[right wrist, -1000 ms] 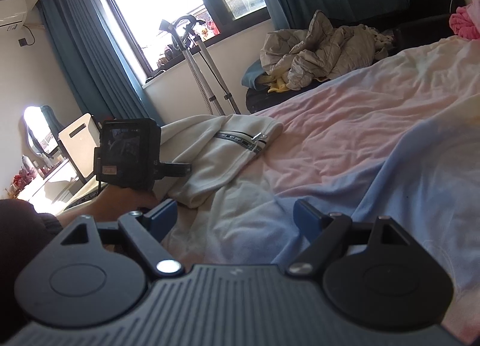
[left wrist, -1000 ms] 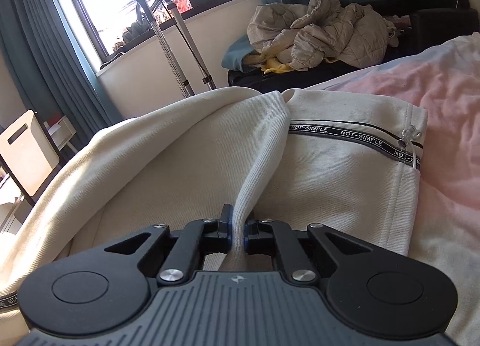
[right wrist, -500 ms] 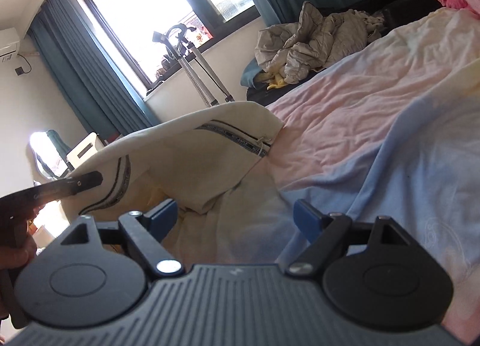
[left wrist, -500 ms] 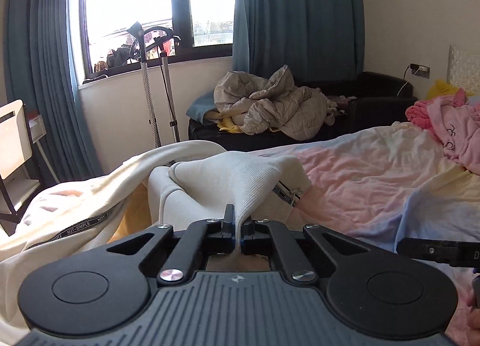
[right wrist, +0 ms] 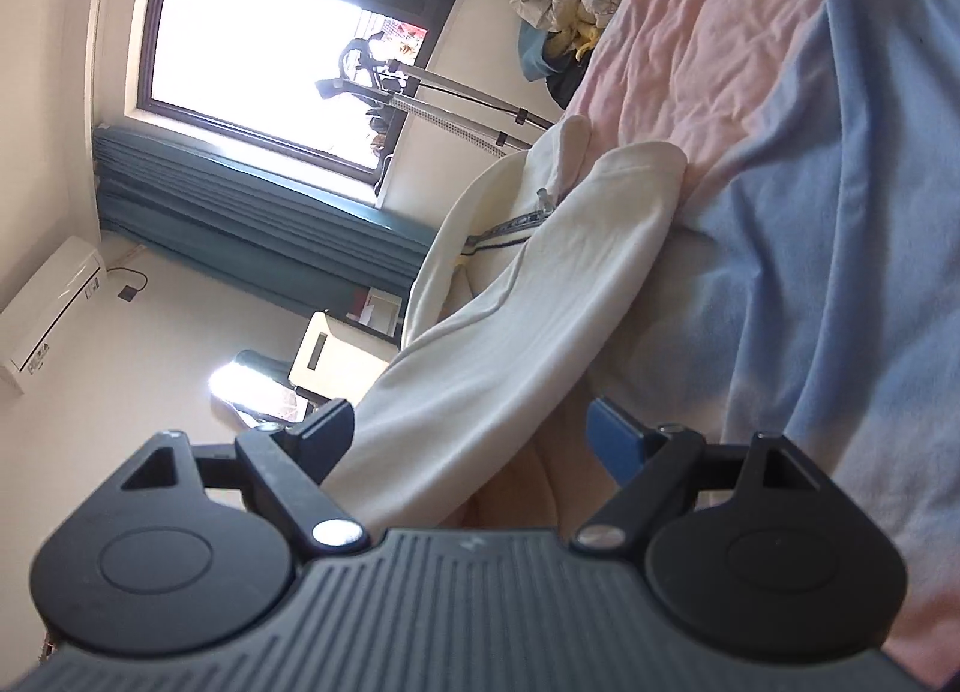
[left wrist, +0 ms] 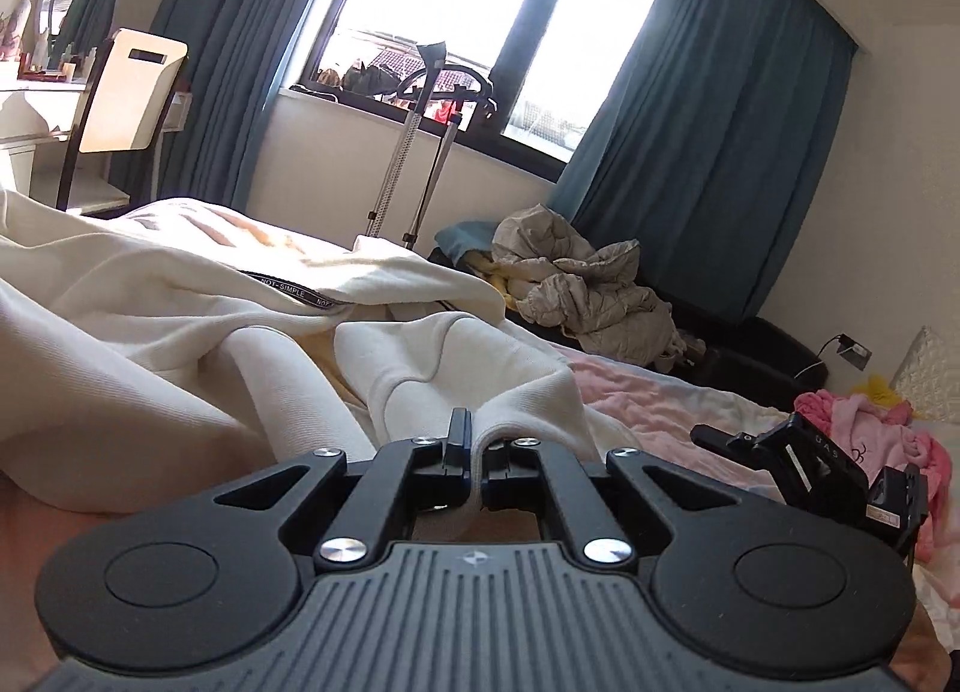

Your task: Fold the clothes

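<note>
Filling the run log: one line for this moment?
left hand-held gripper: shut on cream garment | right hand-held gripper: open around fabric | bedsheet

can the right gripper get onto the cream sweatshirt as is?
Probably yes. The right gripper has its jaws open, and a fold of the sweatshirt already lies between them, nothing blocking. The left gripper grips another fold.

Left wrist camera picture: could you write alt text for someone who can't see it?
The left tongs are shut on a fold of a cream sweatshirt with "NOT-SIMPLE" tape trim, lying rumpled on a pastel bedsheet. The right tongs show at the right edge; behind are a bright window with teal curtains and a crumpled beige quilt.
</note>
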Demonstrator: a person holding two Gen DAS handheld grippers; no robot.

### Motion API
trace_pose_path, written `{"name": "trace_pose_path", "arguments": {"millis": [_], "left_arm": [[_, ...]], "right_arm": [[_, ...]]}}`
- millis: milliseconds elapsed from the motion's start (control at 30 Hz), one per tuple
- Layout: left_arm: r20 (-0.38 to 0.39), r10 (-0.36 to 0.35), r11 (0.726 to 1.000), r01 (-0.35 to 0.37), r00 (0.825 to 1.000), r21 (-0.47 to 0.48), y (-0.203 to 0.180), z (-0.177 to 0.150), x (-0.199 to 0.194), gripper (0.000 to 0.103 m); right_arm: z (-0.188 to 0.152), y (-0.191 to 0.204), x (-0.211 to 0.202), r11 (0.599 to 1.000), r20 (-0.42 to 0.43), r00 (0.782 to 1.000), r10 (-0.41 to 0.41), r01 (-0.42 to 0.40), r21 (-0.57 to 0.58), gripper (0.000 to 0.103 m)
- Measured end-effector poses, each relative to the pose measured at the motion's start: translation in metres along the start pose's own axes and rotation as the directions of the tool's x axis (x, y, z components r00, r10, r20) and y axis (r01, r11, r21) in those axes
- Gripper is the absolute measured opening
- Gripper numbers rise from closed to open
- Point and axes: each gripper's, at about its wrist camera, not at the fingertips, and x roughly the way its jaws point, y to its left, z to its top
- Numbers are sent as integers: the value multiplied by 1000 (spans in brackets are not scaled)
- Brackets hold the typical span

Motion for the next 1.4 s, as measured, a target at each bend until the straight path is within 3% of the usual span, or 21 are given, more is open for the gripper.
{"name": "trace_pose_path", "arguments": {"millis": [200, 333, 400, 467, 500, 533, 567, 733, 867, 967, 1100, 1167, 1200, 1300, 1400], "left_arm": [[10, -40, 991, 41, 999, -130, 29, 0, 10, 4], [14, -41, 989, 42, 999, -141, 41, -1, 17, 4], [31, -57, 989, 61, 998, -134, 44, -1, 18, 4], [48, -79, 988, 85, 996, -128, 48, 1, 19, 4], [50, -94, 987, 100, 994, -123, 50, 2, 20, 4], [52, -116, 985, 122, 992, -124, 51, 3, 21, 4], [54, -130, 982, 136, 990, -130, 52, 4, 22, 4], [34, -138, 982, 141, 990, -125, 50, 5, 22, 5], [-19, -218, 975, 217, 976, -45, 30, -1, 22, 11], [-65, -264, 964, 265, 962, 18, 12, -9, 20, 20], [-117, -283, 956, 290, 952, 51, -3, -20, 11, 36], [-135, -282, 956, 290, 950, 45, -2, -21, 3, 50], [-134, -267, 961, 275, 954, 41, 3, -21, -5, 52], [-125, -184, 983, 182, 975, -25, 23, -16, -23, 62], [-111, -55, 978, 31, 992, -208, 63, 2, -47, 73]], "right_arm": [[31, -18, 54, 984, 8, 984, -180, 180, 0, 87], [49, -23, 94, 975, 38, 975, -220, 221, -21, 87], [58, -18, 105, 970, 84, 969, -232, 236, -52, 81], [66, -12, 110, 954, 162, 947, -278, 292, -71, 48], [70, -11, 111, 947, 191, 936, -296, 314, -70, 36], [73, -9, 111, 940, 207, 927, -312, 332, -72, 10], [77, -4, 109, 935, 218, 922, -320, 344, -85, 5], [89, 47, 62, 905, 354, 891, -285, 372, -208, 3], [101, 88, 0, 883, 490, 837, -242, 399, -247, 3], [109, 109, -51, 901, 582, 790, -193, 377, -213, 3], [102, 96, -104, 859, 676, 694, -246, 480, -179, 3], [97, 59, -118, 876, 671, 687, -278, 468, -117, 4], [95, 40, -125, 883, 667, 685, -294, 462, -86, 4], [89, -19, -135, 913, 582, 724, -371, 399, 85, 4], [90, -61, -135, 916, 488, 778, -396, 295, 272, 4]]}}
